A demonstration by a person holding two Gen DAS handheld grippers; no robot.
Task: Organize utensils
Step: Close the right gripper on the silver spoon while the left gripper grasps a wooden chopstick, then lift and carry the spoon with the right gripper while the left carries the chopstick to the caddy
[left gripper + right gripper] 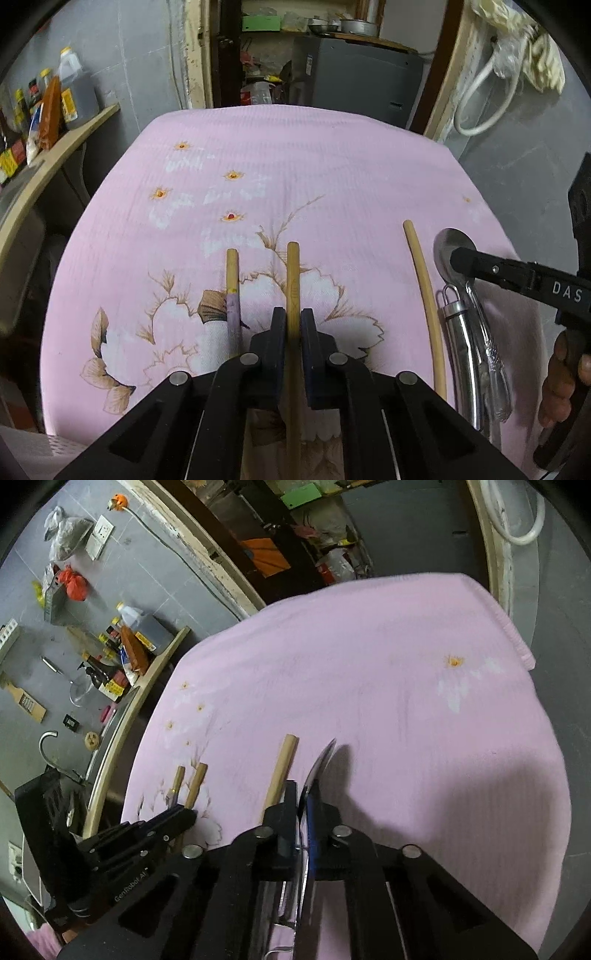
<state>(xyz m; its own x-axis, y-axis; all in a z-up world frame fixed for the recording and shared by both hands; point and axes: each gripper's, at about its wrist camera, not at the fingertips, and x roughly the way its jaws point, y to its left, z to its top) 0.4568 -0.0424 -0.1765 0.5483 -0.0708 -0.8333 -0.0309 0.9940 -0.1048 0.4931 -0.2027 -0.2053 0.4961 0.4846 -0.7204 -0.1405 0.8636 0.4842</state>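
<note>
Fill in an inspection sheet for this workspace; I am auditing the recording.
Surface: pink flowered cloth covering the table.
Job's things: three wooden chopsticks: middle chopstick, purple-banded chopstick, curved right-hand chopstick; shiny metal spoon; steel ladle handle.
Clutter: nothing seen on the cloth.
Grippers: left gripper shut on the middle chopstick; right gripper shut on the spoon, which is turned on edge.
Cables: white hose on the wall.
Surroundings: sauce bottles on a side shelf; grey cabinet behind.

Three wooden chopsticks (pixel 293 291) parallel on cloth; steel spoon (pixel 453 247) rightmost.
</note>
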